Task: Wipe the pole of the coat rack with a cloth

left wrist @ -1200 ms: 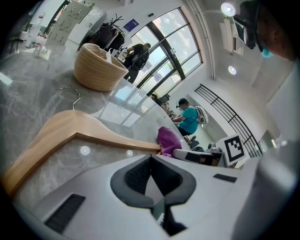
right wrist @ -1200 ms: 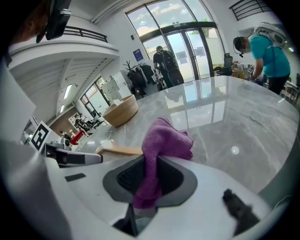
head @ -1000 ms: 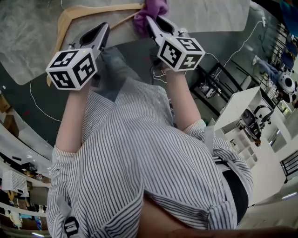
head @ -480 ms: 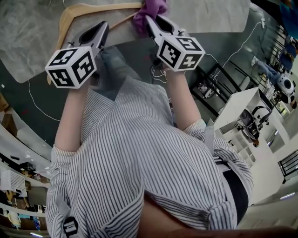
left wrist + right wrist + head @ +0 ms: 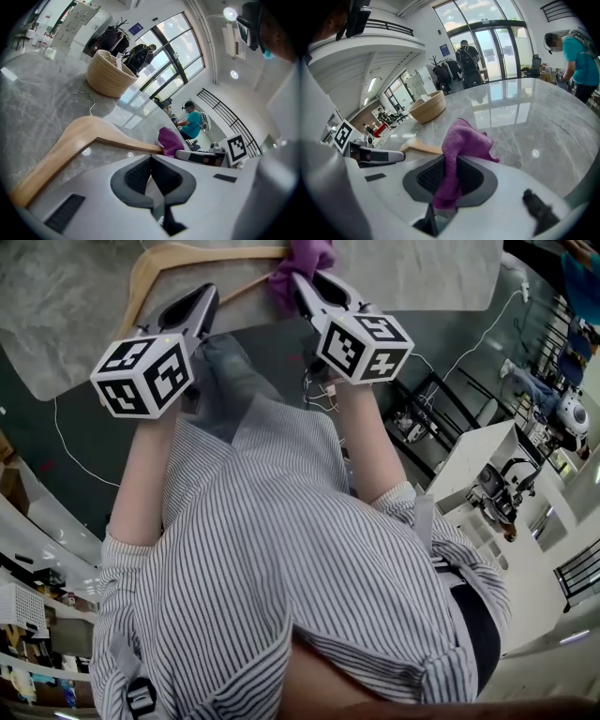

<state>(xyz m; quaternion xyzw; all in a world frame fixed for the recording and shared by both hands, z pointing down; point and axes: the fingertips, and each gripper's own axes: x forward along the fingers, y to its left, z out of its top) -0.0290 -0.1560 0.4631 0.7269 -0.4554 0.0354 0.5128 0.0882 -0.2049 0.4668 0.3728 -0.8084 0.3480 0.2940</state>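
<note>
Over marble table, right tongs clamped on purple cloth, left tongs closed together near wooden hanger.

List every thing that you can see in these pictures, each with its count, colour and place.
table: one, grey marble, bearing the hanger and the basket.
hanger: one, light wood with a metal hook, lying on the table ahead of both grippers.
basket: one, tan woven, on the table beyond the hanger.
cloth: one, purple, clamped in the right gripper.
bystander: one, teal shirt, beyond the table.
striped shirt: one, white and grey, on the person.
left hand-held gripper: one, pale grey, jaws together, empty.
right hand-held gripper: one, pale grey, jaws shut on the cloth.
</note>
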